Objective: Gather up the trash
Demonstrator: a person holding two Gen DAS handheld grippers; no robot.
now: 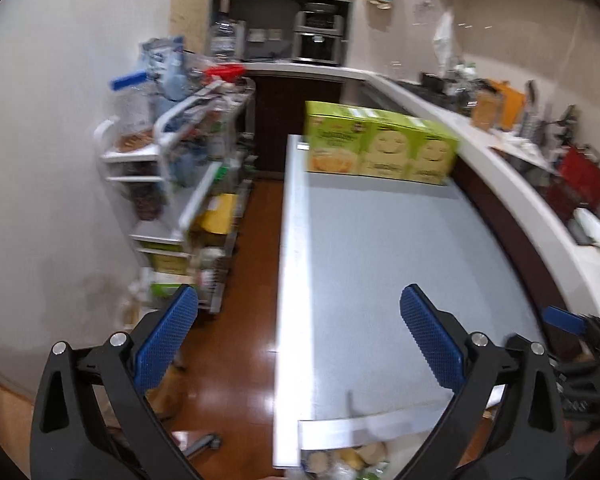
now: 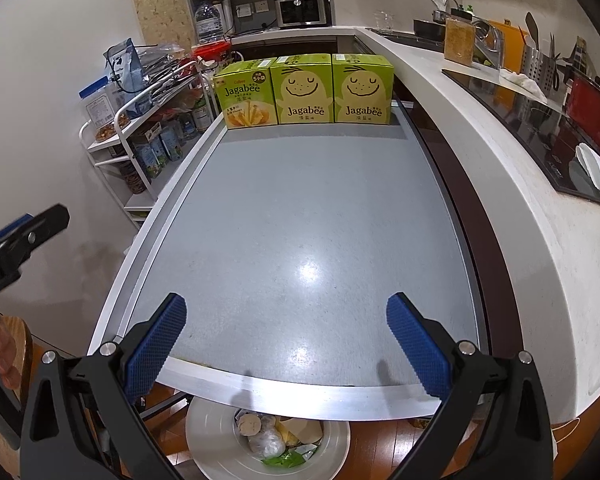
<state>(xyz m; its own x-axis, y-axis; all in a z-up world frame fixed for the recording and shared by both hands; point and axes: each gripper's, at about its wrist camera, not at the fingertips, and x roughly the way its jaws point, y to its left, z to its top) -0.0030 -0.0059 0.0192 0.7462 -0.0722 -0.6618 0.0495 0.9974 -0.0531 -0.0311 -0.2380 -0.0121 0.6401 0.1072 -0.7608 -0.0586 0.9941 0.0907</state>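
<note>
A white round bin (image 2: 332, 444) stands on the floor under the near edge of the grey table (image 2: 300, 208). Inside lies trash (image 2: 278, 436): crumpled wrappers, beige pieces and a green packet. In the left wrist view a little of that trash (image 1: 340, 460) shows at the bottom edge. My right gripper (image 2: 286, 314) hovers above the table's near edge, open with nothing between its blue pads. My left gripper (image 1: 298, 306) is also open and empty, over the table's left rim; it shows again at the left edge of the right wrist view (image 2: 24, 236), held by a hand (image 2: 4, 356).
Three green Jagabee snack boxes (image 2: 304, 90) line the table's far end. A white cart (image 2: 140, 128) packed with groceries stands to the left on the wooden floor (image 1: 236, 320). A white counter (image 2: 500, 168) with a cooktop (image 2: 540, 120) and utensils curves along the right.
</note>
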